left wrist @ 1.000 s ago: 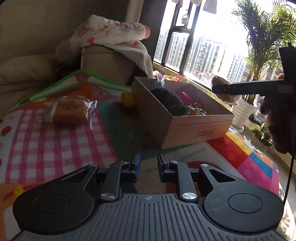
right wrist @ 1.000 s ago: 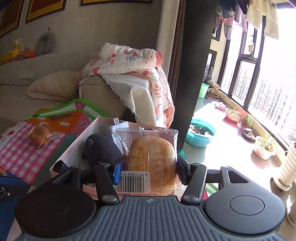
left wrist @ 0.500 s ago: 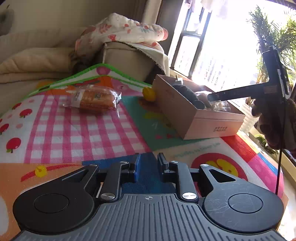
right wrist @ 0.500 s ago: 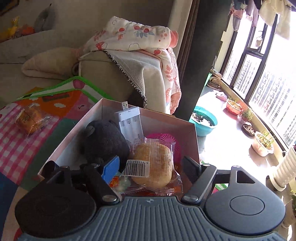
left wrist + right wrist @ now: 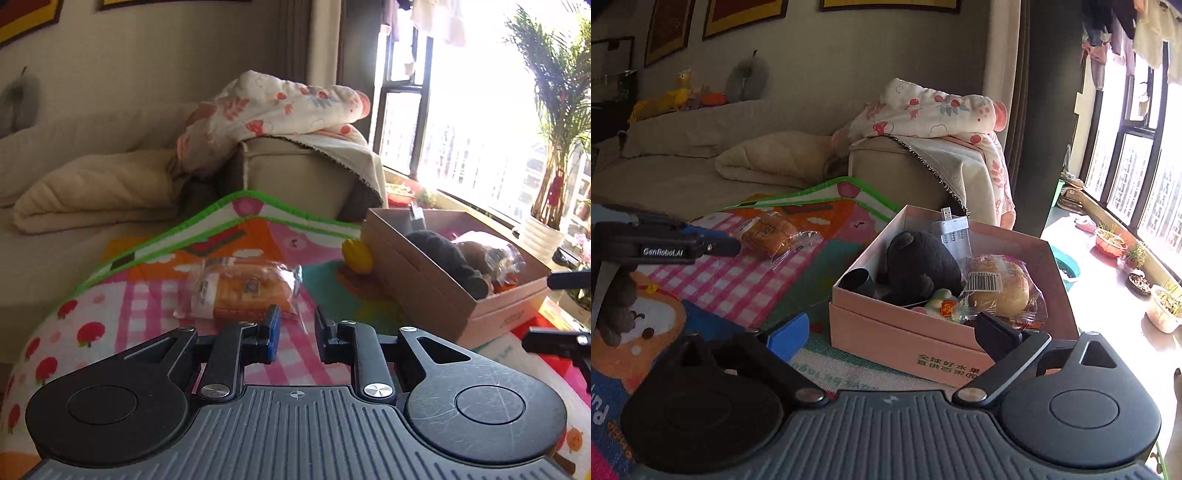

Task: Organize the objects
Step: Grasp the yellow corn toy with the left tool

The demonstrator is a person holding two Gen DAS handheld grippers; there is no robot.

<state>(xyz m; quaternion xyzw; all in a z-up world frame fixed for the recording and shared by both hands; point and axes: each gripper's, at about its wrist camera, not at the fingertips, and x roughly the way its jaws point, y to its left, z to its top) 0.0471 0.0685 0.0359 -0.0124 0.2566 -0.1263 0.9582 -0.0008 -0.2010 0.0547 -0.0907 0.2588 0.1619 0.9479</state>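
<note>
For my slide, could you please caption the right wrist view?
Open right gripper before pink box holding wrapped bun and black plush.

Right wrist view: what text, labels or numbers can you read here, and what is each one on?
"GenRobot.AI": white lettering on the left gripper.
Green Chinese print, two lines: box front; too blurred to quote.
Barcode with digits: label on the bread pack in the box; digits too small.
"Pur", cut off at the frame edge: play mat.
Label on the mat's bread pack: unreadable.
</note>
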